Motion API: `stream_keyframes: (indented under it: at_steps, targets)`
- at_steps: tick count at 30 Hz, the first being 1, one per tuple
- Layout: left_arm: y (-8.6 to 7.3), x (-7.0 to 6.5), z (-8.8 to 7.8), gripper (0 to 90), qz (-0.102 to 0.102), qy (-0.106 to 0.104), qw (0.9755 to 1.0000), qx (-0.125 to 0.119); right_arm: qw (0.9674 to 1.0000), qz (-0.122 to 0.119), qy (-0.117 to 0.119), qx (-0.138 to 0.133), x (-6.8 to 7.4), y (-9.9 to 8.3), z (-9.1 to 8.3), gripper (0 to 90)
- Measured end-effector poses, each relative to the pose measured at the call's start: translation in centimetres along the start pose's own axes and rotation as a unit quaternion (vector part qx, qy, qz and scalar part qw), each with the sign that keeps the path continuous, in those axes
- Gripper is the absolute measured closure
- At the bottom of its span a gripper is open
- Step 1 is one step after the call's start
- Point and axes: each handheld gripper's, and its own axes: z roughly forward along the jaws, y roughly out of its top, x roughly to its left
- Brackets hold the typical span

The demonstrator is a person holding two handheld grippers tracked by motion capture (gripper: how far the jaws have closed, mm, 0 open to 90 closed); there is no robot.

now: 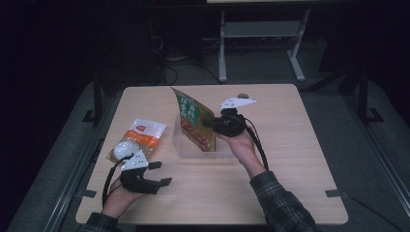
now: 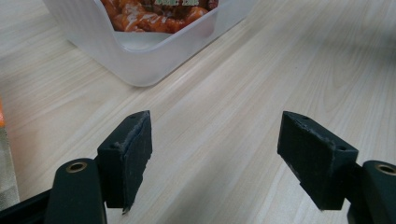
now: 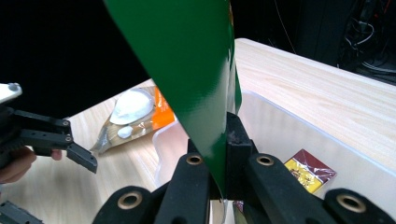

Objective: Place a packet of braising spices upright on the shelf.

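so, largest first, clock directions read on the high view from the table's middle:
table: light wood table (image 1: 290, 183), bearing everything below.
container: clear plastic container (image 1: 193, 151) near the centre, slightly toward 10 o'clock; in the right gripper view a small red and yellow packet (image 3: 310, 171) lies on its floor.
green pouch: green pouch (image 1: 194, 121) printed with a food picture, standing tilted in the container, its top corner leaning toward 11 o'clock, its lower part inside the walls.
orange pouch: orange and white pouch (image 1: 138, 140) with a white round item showing, flat on the wood at about 9 o'clock, well apart from the container.
right gripper: right gripper (image 1: 209, 122) just at 12 o'clock of centre, reaching in from the 3 o'clock side; its jaws are clenched on the green pouch's edge, the film pinched between the pads in the right gripper view.
left gripper: left gripper (image 1: 160, 173) at about 8 o'clock, close to the orange pouch's near end, jaws spread wide and released, grasping nothing; bare wood lies between them in the left gripper view.
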Motion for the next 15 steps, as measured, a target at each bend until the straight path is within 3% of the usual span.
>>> stream_keyframes:
  at_steps: [15]
  targets:
    - [-0.1, 0.0, 0.1, 25.8, 0.000, -0.001, 1.0000, 0.003, 0.9999, -0.008, -0.005, 0.012, 0.0, -0.3, 1.3, 88.4]
